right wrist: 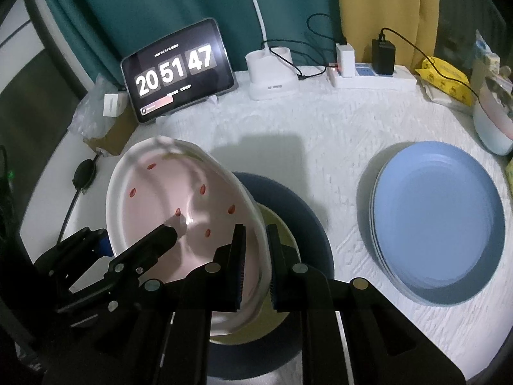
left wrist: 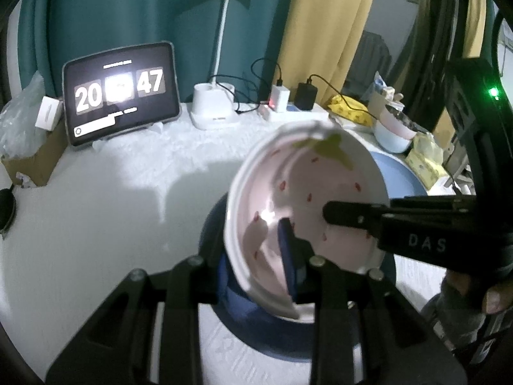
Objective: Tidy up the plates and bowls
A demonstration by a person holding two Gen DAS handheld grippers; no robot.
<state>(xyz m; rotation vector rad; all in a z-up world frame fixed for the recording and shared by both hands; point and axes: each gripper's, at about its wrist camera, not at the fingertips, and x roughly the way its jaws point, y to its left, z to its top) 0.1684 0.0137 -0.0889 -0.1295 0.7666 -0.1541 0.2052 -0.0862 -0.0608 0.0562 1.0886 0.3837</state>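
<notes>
We work over a round table under a white textured cloth (right wrist: 320, 147). On its right side sits a stack of pale blue round plates (right wrist: 439, 227), already gathered, which we judge to be the finished part of the sorting. Nearer to us a dark blue round plate (right wrist: 304, 211) lies flat with a yellowish dish (right wrist: 282, 240) resting in it. Tilted above these is the pink strawberry-patterned bowl with a white rim (right wrist: 179, 199), which both tools hold.

Our right gripper (right wrist: 256, 256) has its jaws closed narrowly across the bowl's near rim, one finger inside and one outside. Our left gripper (left wrist: 288, 250) grips the opposite edge, with a blue-padded finger (left wrist: 287, 256) pressed inside the bowl; its other finger is behind the wall.

We judge the bowl is not yet set down, and at the far right a pale blue and pink bowl pile (right wrist: 493, 128) may be where it belongs.

We cannot tell how many plates make up the stack, and the yellowish dish is mostly covered.
</notes>
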